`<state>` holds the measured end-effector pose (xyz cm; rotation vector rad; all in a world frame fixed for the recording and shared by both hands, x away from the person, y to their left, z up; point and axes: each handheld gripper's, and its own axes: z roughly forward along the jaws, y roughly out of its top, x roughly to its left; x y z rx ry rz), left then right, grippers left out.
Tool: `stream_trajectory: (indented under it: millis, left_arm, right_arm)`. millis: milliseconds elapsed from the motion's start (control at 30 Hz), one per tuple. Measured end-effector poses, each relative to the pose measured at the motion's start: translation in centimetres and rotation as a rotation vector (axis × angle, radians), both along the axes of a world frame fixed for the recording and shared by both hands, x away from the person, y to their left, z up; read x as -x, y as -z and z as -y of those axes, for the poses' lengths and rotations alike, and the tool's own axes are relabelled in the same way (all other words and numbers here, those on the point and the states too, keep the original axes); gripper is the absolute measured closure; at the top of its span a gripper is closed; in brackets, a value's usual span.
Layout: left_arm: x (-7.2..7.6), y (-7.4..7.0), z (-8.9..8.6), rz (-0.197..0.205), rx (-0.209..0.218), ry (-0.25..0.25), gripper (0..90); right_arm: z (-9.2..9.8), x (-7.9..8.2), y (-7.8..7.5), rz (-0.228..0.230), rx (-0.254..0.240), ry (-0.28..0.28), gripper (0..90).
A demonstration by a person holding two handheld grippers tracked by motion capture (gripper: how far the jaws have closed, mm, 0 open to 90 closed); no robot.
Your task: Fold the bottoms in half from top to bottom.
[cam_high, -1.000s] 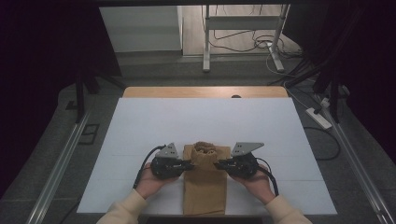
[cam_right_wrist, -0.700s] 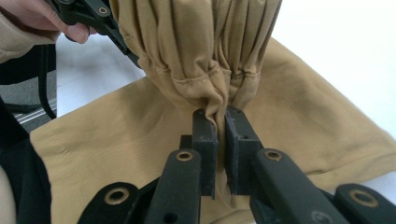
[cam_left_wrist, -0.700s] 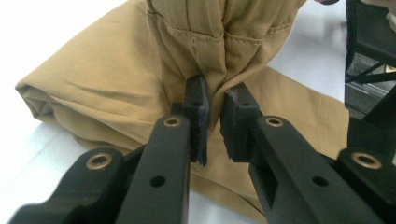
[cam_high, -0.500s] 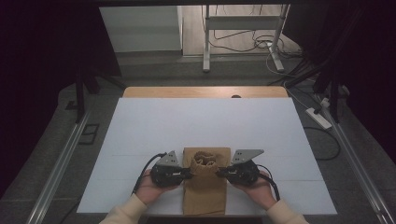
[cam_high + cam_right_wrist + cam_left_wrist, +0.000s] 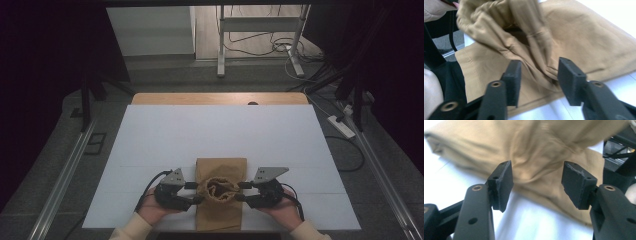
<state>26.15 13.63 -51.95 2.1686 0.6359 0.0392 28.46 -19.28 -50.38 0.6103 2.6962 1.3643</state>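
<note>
A tan cloth [image 5: 220,212] lies flat on the white table [image 5: 215,135] near the front edge, and a bunched, rolled-over end [image 5: 220,189] rests on its middle. My left gripper [image 5: 196,192] sits at the bunch's left side. In the left gripper view its jaws [image 5: 536,185] have just been opening and stand apart, with the cloth [image 5: 541,150] just beyond the pads. My right gripper [image 5: 241,191] mirrors it on the right. Its jaws [image 5: 540,80] have also just been opening, and a fold of cloth [image 5: 541,57] lies loosely between them, unpressed.
Bare white table stretches beyond the cloth to a wooden strip [image 5: 220,98] at the far edge. A power strip [image 5: 341,126] and cables lie on the floor at the right. A metal stand [image 5: 260,40] rises behind the table. Rails [image 5: 60,185] flank both sides.
Both grippers have carried the cloth's bunched end toward the person and laid it on the flat part. Their jaws, shut on the cloth before, now stand apart.
</note>
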Motion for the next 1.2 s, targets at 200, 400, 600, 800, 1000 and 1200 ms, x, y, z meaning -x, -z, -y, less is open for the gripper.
stream_trajectory:
  millis: [200, 400, 600, 800, 1000, 1200]
  left_arm:
    - [-0.6, -0.2, -1.4, -0.001, 0.016, -0.068, 39.1]
    - [-2.0, -0.6, -1.2, 0.007, 0.021, -0.121, 36.6]
    - [-3.9, -0.9, -0.9, -0.023, 0.028, -0.175, 33.7]
    - [-5.3, -1.2, -0.7, -0.030, 0.037, -0.194, 32.1]
    - [-6.8, -1.1, 0.2, -0.045, 0.017, -0.198, 28.3]
    - [-8.2, -1.4, 0.9, -0.044, 0.008, -0.216, 25.8]
  right_arm:
    - [1.2, -0.5, -0.4, 0.003, -0.027, 0.048, 46.5]
    - [1.2, -1.9, -0.3, 0.014, 0.015, 0.107, 44.3]
    - [1.0, -3.6, -0.2, 0.003, 0.028, 0.145, 42.1]
    - [0.5, -4.9, -0.4, 0.005, 0.036, 0.163, 39.8]
    - [-0.1, -5.9, -0.5, -0.002, 0.052, 0.166, 37.5]
    - [-0.3, -7.3, -0.6, -0.013, 0.056, 0.185, 36.0]
